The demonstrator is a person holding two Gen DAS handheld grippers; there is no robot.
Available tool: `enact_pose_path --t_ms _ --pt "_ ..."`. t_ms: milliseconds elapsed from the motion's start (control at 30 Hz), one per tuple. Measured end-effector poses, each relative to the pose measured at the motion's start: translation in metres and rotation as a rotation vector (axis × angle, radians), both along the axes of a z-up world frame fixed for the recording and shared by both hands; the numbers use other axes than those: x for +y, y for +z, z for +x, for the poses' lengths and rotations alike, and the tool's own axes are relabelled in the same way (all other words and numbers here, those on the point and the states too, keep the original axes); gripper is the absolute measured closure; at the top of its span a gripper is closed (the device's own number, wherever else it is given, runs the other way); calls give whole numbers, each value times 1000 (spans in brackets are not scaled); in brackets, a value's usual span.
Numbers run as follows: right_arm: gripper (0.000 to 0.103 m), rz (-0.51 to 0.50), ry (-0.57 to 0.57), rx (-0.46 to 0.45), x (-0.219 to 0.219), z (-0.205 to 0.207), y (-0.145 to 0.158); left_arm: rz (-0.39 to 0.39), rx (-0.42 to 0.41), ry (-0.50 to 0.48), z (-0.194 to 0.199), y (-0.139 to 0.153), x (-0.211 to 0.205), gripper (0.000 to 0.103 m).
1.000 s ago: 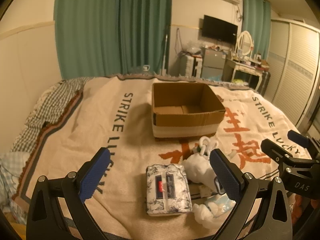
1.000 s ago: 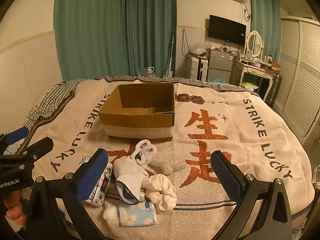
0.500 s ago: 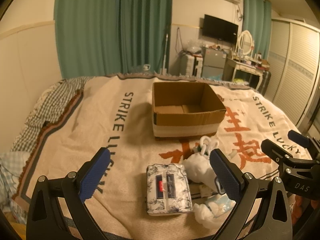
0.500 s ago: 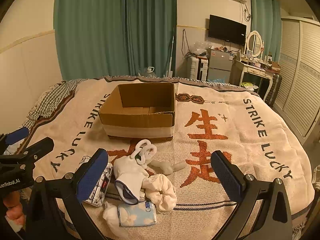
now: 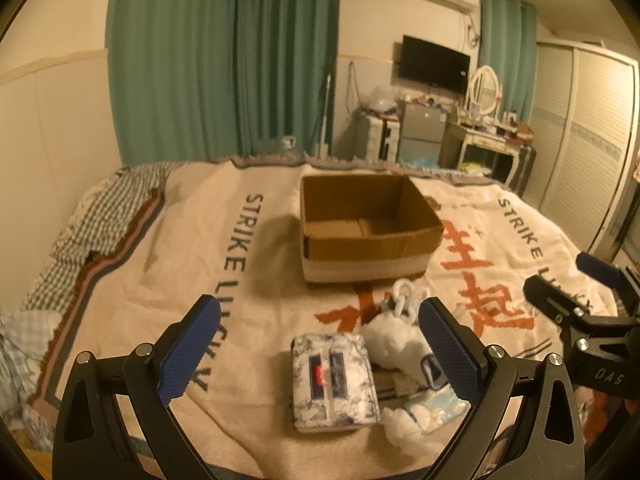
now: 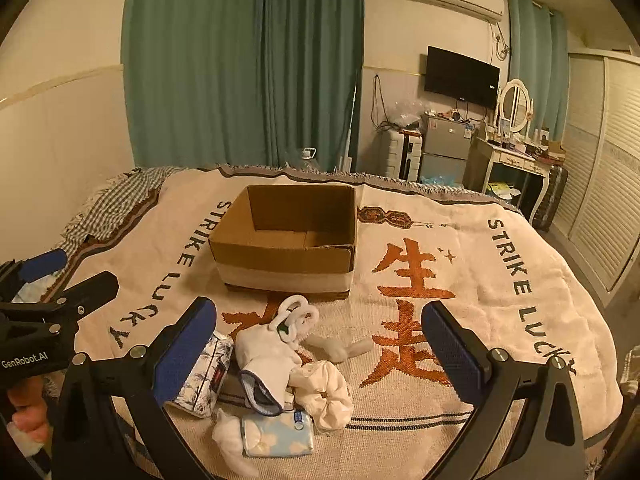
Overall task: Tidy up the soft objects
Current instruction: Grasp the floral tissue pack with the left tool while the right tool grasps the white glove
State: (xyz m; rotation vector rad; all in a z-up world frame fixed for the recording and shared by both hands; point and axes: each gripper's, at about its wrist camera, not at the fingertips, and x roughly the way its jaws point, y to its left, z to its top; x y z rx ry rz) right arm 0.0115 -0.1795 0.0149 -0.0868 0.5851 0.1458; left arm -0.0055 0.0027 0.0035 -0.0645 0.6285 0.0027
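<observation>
While the cardboard box [image 6: 286, 246] sits empty, both grippers, left gripper [image 5: 320, 354] and right gripper [image 6: 320, 354], hang spread wide. Soft items [image 6: 280, 364] lie unmoved since 1 second earlier.

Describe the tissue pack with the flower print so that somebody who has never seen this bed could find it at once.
Start at the open cardboard box in the middle of the blanket. Nearer the camera lies a small pile of soft white things; the tissue pack lies flat at its left edge. It alone is rectangular, with a blue-and-white flower print and a dark label in the middle.

Dim, warm yellow indoor light, soft shadows, slight blur, and strong fisheye bending with dark corners.
</observation>
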Motion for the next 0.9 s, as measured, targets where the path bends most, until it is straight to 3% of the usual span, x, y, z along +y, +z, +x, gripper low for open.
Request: enact_pose_path --t_ms 433,700,800,900 --pt "3 -23 8 173 0 24 -66 -73 337 -26 34 -96 -8 3" --pt "3 16 3 234 4 46 -87 -26 454 -69 52 -141 -20 3" --pt "4 11 16 240 13 54 -89 -43 447 -81 53 -142 -20 3" --pt "7 9 38 251 23 61 -92 -31 425 -108 55 -137 -18 16"
